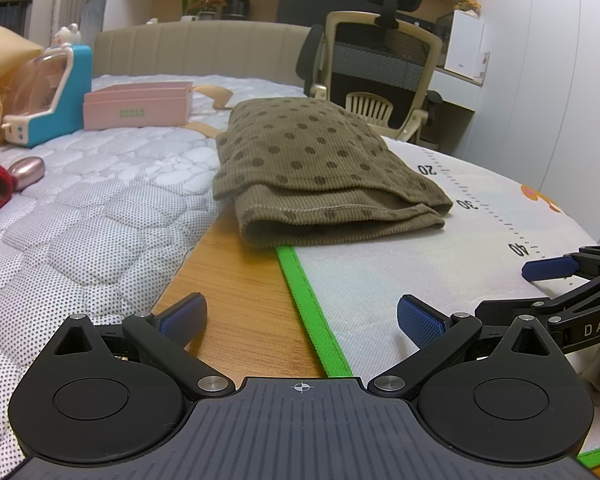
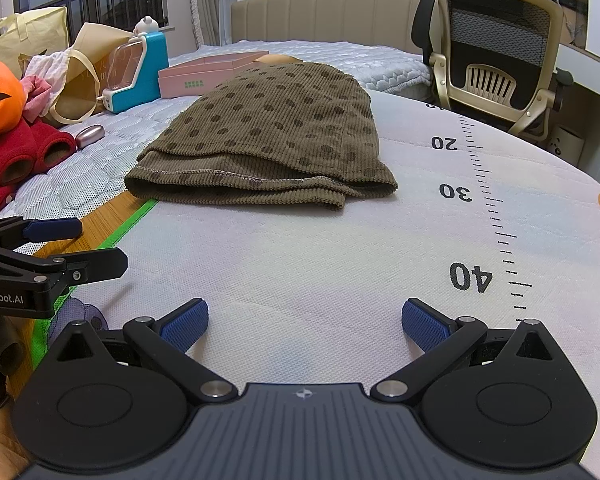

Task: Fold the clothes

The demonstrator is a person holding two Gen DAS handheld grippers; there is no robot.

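With both the left gripper (image 1: 302,316) and the right gripper (image 2: 305,320) empty, jaws wide, we judge the folded dotted corduroy garment (image 2: 268,136), far on the white mat (image 2: 300,264), needs only gentle squaring.

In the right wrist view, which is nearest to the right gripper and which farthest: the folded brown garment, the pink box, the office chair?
From the right gripper:
1. Folded brown garment, straight ahead on the mat.
2. Pink box, behind it, to the left.
3. Office chair, off the bed, far right.
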